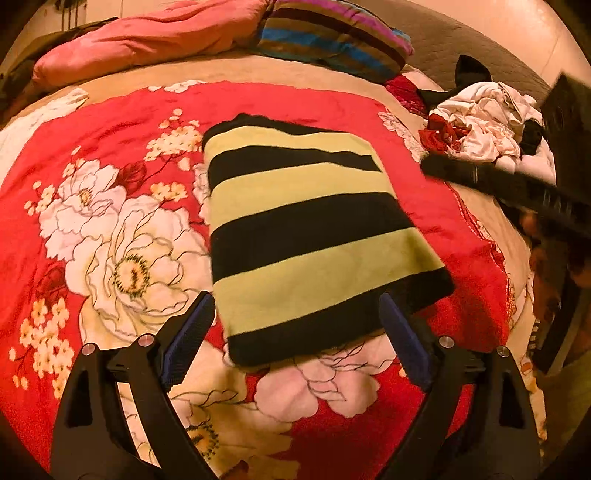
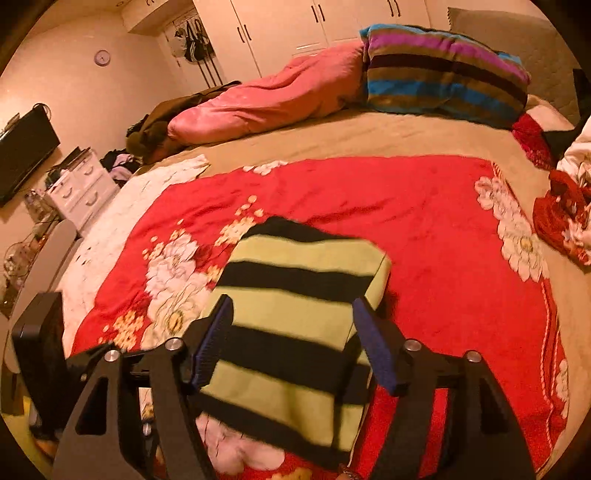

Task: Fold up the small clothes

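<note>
Garment: striped garment [image 1: 306, 236], black and yellow-green bands, folded into a flat oblong — lies on the red floral bedspread [image 1: 110, 122], near the centre of the left wrist view, long axis running from 11 to 5 o'clock.
Left gripper: left gripper [image 1: 297, 317] at 6 o'clock in its own view, jaws spread wide; the near end of the garment shows between the blue pads, neither pad pressing on it.
Right gripper: right gripper [image 2: 291, 332] at 6 o'clock in its own view, jaws partly spread, blurred; the garment shows between and behind the fingers, with no pad seen pressing the cloth. The same tool shows in the left wrist view as a dark blurred bar at 3 o'clock.
Unfolded pile: heap of white and red clothes [image 1: 484, 129] at 2 o'clock in the left wrist view, well apart from the garment.
Bedding: pink duvet [image 2: 266, 99] at 11 o'clock and striped pillow [image 2: 443, 77] at 1 o'clock in the right wrist view — both at the far end of the bed.
Room: white wardrobe doors [image 2: 288, 26] at 12 o'clock, white drawer unit [image 2: 81, 184] at 9 o'clock.
</note>
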